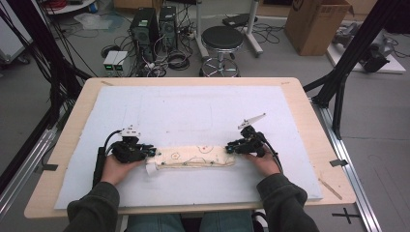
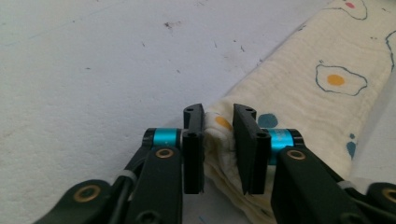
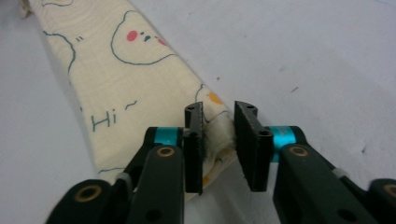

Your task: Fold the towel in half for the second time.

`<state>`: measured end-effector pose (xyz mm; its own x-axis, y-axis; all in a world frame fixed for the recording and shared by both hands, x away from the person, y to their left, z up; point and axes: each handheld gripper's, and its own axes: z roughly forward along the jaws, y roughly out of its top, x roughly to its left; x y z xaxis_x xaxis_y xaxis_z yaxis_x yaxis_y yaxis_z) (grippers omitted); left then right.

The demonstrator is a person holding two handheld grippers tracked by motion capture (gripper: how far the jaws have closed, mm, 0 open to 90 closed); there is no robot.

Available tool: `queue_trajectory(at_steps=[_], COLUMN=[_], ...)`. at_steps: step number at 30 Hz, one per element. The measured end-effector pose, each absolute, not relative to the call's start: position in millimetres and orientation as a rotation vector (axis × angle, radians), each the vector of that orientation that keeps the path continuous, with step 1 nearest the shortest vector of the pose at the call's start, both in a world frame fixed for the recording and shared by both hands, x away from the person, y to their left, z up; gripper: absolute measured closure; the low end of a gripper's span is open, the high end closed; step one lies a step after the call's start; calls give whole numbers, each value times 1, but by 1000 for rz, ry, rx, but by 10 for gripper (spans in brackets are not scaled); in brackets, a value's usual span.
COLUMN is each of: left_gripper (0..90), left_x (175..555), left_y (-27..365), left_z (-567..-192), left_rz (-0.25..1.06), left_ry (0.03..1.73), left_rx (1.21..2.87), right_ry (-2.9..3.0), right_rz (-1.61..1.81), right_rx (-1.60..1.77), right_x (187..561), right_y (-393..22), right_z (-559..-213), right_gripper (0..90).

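High view: folded cloth (image 1: 196, 157) lies lower centre on the tabletop (image 1: 193, 113); left gripper (image 1: 153, 152) and right gripper (image 1: 229, 148) have their jaws clamped on its ends. Lift both together, evenly, keeping tension.

Lab: PC towers (image 1: 154, 26), floor cables (image 1: 176, 60), cardboard box (image 1: 316, 24).

Both forearms enter from the near edge, sleeves dark, hands low on the surface. Left gripper (image 1: 155, 152) lies level, pointing right; jaws narrowed, folded cloth (image 2: 299, 107) bunched between them. Right gripper (image 1: 228, 147) lies level, pointing left; jaws narrowed on the cloth's other end.
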<state>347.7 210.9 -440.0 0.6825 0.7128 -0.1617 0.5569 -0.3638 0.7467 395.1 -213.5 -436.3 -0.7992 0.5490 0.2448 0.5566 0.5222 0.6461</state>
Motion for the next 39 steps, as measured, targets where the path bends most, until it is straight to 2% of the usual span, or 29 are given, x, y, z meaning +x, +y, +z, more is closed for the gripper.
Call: queue_trajectory(at_steps=[3, 10, 24, 34, 39], left_gripper=[810, 821, 818, 814, 775], left_x=[346, 349, 381, 398, 400], left_y=[210, 212, 203, 204, 204], left_z=[-439, -436, -422, -436, -439], left_rz=[266, 308, 409, 435, 431], left_ry=[969, 986, 1026, 1088, 1085], left_rx=[2067, 2028, 2003, 1975, 1975], right_ry=[-2754, -2785, -2812, -2823, -2802], right_rz=[-1164, -1182, -1210, -1190, -1168], right_rx=[-966, -953, -1112, -1180, -1196], right_x=[393, 394, 422, 441, 445], right_y=[-211, -210, -207, -200, -200], right_z=[-434, -424, -418, -425, -430], right_gripper=[791, 803, 803, 801, 792])
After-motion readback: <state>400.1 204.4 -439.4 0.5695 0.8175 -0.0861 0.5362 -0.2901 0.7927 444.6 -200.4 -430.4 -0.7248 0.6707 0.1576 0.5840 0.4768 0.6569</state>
